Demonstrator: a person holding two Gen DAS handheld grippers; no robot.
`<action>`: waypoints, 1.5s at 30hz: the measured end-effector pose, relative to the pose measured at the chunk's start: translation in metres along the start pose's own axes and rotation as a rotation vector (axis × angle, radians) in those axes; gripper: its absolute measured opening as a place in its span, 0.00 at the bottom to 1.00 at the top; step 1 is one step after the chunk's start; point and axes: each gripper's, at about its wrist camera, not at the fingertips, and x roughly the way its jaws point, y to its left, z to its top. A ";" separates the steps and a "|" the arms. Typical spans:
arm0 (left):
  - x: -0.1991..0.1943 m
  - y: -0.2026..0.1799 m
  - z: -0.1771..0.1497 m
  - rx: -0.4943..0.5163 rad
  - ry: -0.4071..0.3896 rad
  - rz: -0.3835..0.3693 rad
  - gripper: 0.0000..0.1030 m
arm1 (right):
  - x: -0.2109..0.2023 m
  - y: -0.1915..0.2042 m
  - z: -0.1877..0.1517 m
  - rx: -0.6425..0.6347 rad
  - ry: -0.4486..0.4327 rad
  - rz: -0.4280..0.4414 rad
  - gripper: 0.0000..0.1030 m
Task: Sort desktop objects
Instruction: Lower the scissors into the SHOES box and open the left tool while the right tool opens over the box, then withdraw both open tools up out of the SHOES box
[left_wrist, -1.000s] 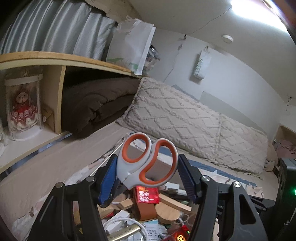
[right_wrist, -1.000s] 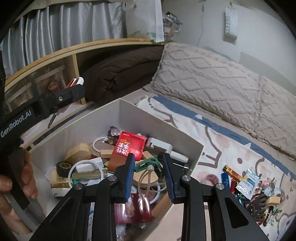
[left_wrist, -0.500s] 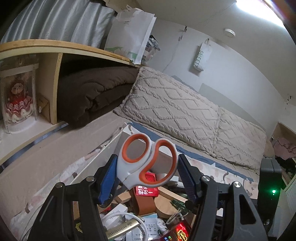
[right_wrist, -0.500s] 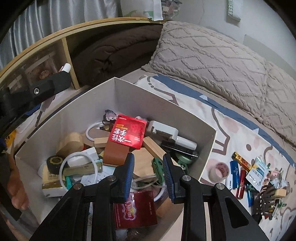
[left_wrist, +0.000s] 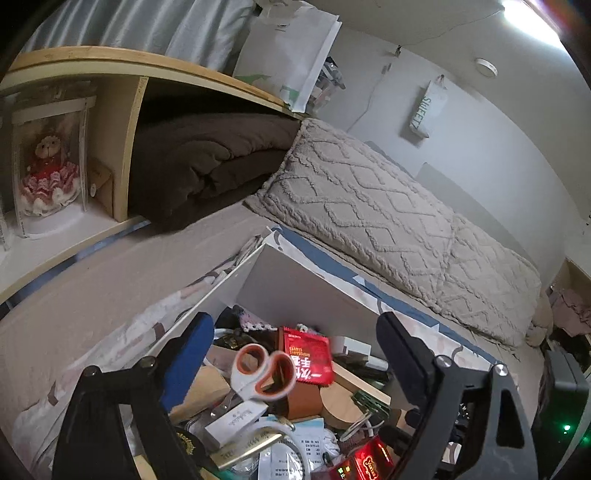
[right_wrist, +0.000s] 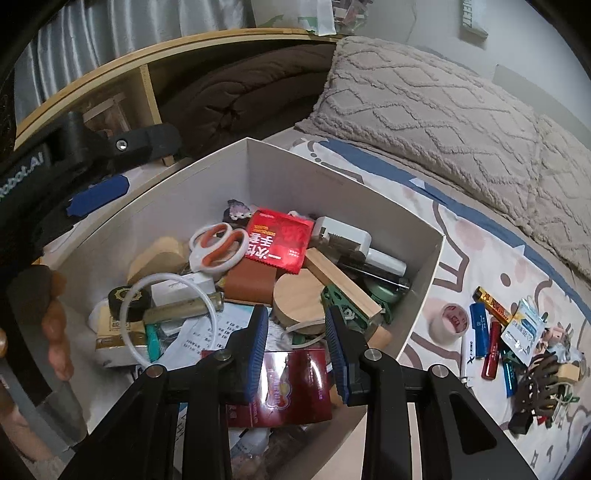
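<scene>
My left gripper (left_wrist: 295, 336) has just been spreading its jaws; they stand wide with nothing between the blue pads. The scissors (left_wrist: 260, 373), white plastic with orange-lined oval loops, lie loose in the white cardboard box (right_wrist: 424, 258), at about 10 o'clock from the box's middle in the right wrist view, their loops resting on a brown leathery block (right_wrist: 251, 282) and touching the glossy red glove packet (right_wrist: 279, 245) at 12 o'clock. Their blades are hidden under the clutter.

My right gripper (right_wrist: 295, 332) hangs over the near half of the box, ribbed blue pads partly apart and clamping nothing. Below it sits a shiny dark-red foil pouch (right_wrist: 280, 391). A round wooden disc (right_wrist: 299, 299) and a squared pale wood bar (right_wrist: 340, 280) lie at the box's centre, a thin white ring (right_wrist: 168, 317) at 8 o'clock.

Outside, at 3 o'clock on the printed sheet (right_wrist: 491, 258), small items lie scattered: a tape roll (right_wrist: 448, 321), lighters, sachets.
</scene>
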 end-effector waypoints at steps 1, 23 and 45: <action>0.000 0.000 0.000 0.002 0.003 0.001 0.87 | -0.001 0.000 0.000 0.000 -0.001 0.002 0.31; 0.000 -0.008 -0.011 0.100 0.039 0.100 0.87 | -0.011 0.000 -0.006 0.022 -0.022 0.006 0.31; -0.024 -0.025 -0.018 0.173 -0.006 0.125 1.00 | -0.026 -0.012 -0.015 0.019 -0.118 -0.128 1.00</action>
